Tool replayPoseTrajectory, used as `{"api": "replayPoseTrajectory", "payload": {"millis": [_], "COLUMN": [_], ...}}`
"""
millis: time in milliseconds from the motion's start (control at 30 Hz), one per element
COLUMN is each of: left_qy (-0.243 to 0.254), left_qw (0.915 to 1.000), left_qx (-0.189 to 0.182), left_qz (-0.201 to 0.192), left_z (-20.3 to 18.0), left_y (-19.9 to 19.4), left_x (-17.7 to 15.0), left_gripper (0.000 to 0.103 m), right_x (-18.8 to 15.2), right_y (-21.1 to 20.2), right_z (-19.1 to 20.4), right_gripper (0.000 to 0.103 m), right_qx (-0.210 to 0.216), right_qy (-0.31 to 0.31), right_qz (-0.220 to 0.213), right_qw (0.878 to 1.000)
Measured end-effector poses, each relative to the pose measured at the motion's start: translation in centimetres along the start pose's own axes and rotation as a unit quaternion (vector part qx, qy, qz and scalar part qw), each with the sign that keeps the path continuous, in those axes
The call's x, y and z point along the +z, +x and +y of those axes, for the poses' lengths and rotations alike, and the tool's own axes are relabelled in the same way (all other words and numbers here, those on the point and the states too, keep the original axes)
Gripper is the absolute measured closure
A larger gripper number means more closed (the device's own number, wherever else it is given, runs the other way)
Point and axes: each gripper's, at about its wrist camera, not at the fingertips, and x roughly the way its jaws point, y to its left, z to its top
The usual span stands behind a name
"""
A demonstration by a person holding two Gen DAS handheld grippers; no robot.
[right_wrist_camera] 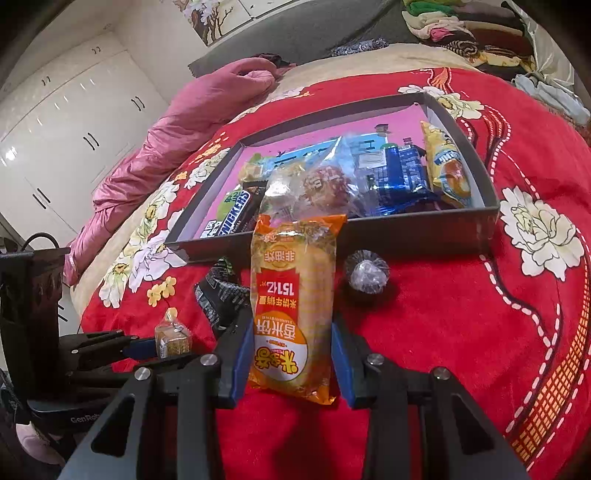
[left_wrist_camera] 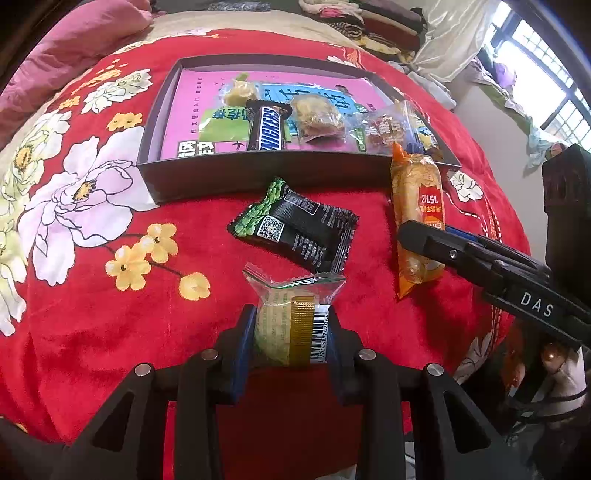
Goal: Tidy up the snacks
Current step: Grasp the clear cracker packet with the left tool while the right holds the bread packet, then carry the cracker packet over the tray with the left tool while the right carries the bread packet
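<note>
My left gripper (left_wrist_camera: 291,332) is shut on a small clear-wrapped pastry (left_wrist_camera: 291,325) with a gold band, just above the red blanket. My right gripper (right_wrist_camera: 291,350) is shut on the lower end of a long orange rice-cracker pack (right_wrist_camera: 295,295), whose top leans on the front wall of the dark box (right_wrist_camera: 424,236). The box (left_wrist_camera: 295,166) has a pink lining and holds a Snickers bar (left_wrist_camera: 267,125) and several other wrapped snacks. A black-and-green packet (left_wrist_camera: 295,229) lies on the blanket in front of the box. A small round clear-wrapped sweet (right_wrist_camera: 365,275) sits right of the orange pack.
Everything rests on a bed under a red floral blanket (left_wrist_camera: 92,295). A pink quilt (right_wrist_camera: 166,147) is bunched at the far left and a pile of clothes (right_wrist_camera: 461,33) lies at the head. White wardrobes (right_wrist_camera: 74,110) stand to the left, a window (left_wrist_camera: 546,74) to the right.
</note>
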Motion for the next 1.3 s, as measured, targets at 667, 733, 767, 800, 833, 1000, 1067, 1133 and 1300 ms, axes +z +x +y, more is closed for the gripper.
{"api": "replayPoseTrajectory", "payload": {"millis": [667, 733, 767, 800, 833, 1000, 1067, 1133, 1300], "left_qy": [-0.015, -0.016, -0.015, -0.014, -0.013, -0.007, -0.005, -0.005, -0.003], "left_qw": [0.9996, 0.9995, 0.9995, 0.9994, 0.9993, 0.9987, 0.9985, 0.9984, 0.9978], "left_qx": [0.003, 0.004, 0.005, 0.006, 0.009, 0.017, 0.021, 0.021, 0.022], "left_qz": [-0.023, -0.026, -0.028, -0.031, -0.034, -0.048, -0.051, -0.051, -0.063], "left_z": [1.2, 1.2, 1.2, 1.1, 1.1, 0.8, 0.7, 0.6, 0.0], "left_y": [-1.6, -1.9, -2.0, -2.2, -2.4, -3.2, -3.4, -3.5, -4.5], "left_x": [0.1, 0.2, 0.3, 0.4, 0.6, 1.2, 1.4, 1.5, 2.1], "left_gripper": [0.067, 0.067, 0.067, 0.067, 0.067, 0.067, 0.067, 0.067, 0.067], "right_x": [0.1, 0.1, 0.1, 0.2, 0.2, 0.4, 0.5, 0.7, 0.8], "right_y": [-1.5, -1.6, -1.7, -1.8, -1.9, -2.7, -3.1, -3.4, -4.1], "right_z": [0.2, 0.3, 0.4, 0.4, 0.5, 0.6, 0.6, 0.6, 0.3], "right_gripper": [0.064, 0.064, 0.064, 0.064, 0.064, 0.064, 0.064, 0.064, 0.064], "right_qx": [0.008, 0.009, 0.010, 0.011, 0.010, 0.003, 0.005, 0.007, 0.008], "right_qy": [-0.003, -0.004, -0.006, -0.006, -0.007, -0.015, -0.016, -0.016, -0.012], "right_qz": [-0.022, -0.023, -0.024, -0.025, -0.027, -0.038, -0.046, -0.051, -0.060], "right_qw": [1.000, 1.000, 1.000, 1.000, 1.000, 0.999, 0.999, 0.999, 0.998]}}
